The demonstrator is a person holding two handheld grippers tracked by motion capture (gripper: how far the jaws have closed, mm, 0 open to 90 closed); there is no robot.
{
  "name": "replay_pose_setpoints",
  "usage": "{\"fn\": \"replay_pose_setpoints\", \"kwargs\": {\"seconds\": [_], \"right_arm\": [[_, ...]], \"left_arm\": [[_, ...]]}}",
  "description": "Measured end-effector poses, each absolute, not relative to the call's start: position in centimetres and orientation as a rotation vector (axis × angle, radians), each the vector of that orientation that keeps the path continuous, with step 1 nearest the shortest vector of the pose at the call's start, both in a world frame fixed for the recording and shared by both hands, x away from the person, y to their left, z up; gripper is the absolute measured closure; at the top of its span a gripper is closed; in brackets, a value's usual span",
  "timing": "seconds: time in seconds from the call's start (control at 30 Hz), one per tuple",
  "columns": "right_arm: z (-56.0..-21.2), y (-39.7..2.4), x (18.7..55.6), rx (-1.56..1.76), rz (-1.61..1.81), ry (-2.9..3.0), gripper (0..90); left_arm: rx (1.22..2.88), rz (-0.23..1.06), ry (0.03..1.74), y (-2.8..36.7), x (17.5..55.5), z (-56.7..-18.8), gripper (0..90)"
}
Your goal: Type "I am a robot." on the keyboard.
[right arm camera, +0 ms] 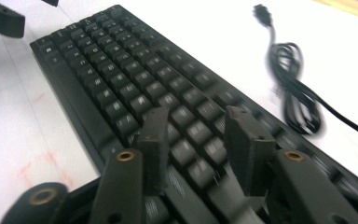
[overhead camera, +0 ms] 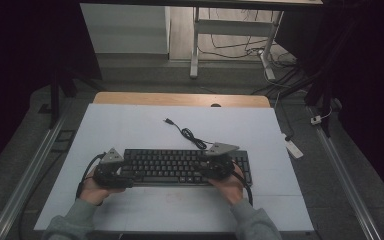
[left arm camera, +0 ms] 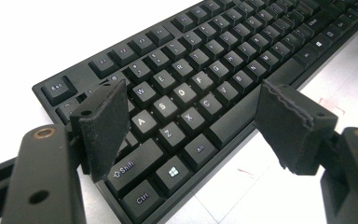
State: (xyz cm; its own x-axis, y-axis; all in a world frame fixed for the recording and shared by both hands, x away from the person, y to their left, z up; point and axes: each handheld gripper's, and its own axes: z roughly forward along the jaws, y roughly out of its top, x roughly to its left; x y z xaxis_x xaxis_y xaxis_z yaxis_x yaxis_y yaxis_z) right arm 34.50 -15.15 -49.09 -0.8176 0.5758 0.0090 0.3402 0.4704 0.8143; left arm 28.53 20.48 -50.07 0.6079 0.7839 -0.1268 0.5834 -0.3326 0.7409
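Keyboard: black full-size plastic keyboard (overhead camera: 185, 167) with rows of square raised keycaps, lying flat near the front of the table, long side toward the person.
Handling: probably light yet rigid, a single stiff slab; smooth plastic edges likely somewhat slippery; keys give under pressure, so best taken by the thin front and back edges at both short ends, not by the keycaps.
Texture: matte case, slightly dished keycaps with white legends, long smooth space bar along the front edge.
Cable: thin black rubbery cord (overhead camera: 192, 136) trailing from the back edge, partly coiled in a loose bundle, ending in a flat plug (overhead camera: 168, 120) lying on the table beyond.
Left gripper: black two-jaw tool (left arm camera: 191, 119) poised over the left end, jaws spread wide above the lower-left keys, nothing pinched.
Right gripper: matching tool (right arm camera: 200, 149) over the right-hand keys, jaws parted with key rows visible in the gap, gripping nothing; view blurred.
Hands: one hand (overhead camera: 94, 192) at each end, grey sleeves entering from the near edge.
Table: pale, smooth white sheet (overhead camera: 130, 125) over a wooden top (overhead camera: 180, 98), faint reddish marks near the front.
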Motion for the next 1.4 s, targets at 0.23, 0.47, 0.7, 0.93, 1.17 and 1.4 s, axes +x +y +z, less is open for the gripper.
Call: {"fn": "replay_pose_setpoints", "kwargs": {"seconds": [0.23,0.47,0.7,0.93,1.17,1.4], "right_arm": [[-48.8,-19.7,32.9,0.835,1.263,2.392,51.7],[-49.0,-23.3,31.8,0.876,1.276,2.331,49.7],[-49.6,-25.4,31.2,0.908,1.251,2.322,49.0],[-49.9,-25.6,31.3,0.904,1.254,2.327,48.8],[-49.9,-25.7,31.3,0.915,1.246,2.326,48.6],[-50.0,-25.7,31.3,0.916,1.244,2.330,48.6]], "left_arm": [[2.041,0.308,1.089,20.4,28.8,-50.1,27.3],[2.029,0.301,1.097,20.4,29.1,-50.1,28.0],[2.023,0.297,1.103,20.4,29.2,-50.2,29.0],[2.020,0.298,1.075,19.8,29.5,-50.1,36.5],[2.021,0.297,1.030,18.4,29.8,-49.7,56.3],[2.040,0.287,1.016,17.3,30.2,-49.9,73.0]]}}
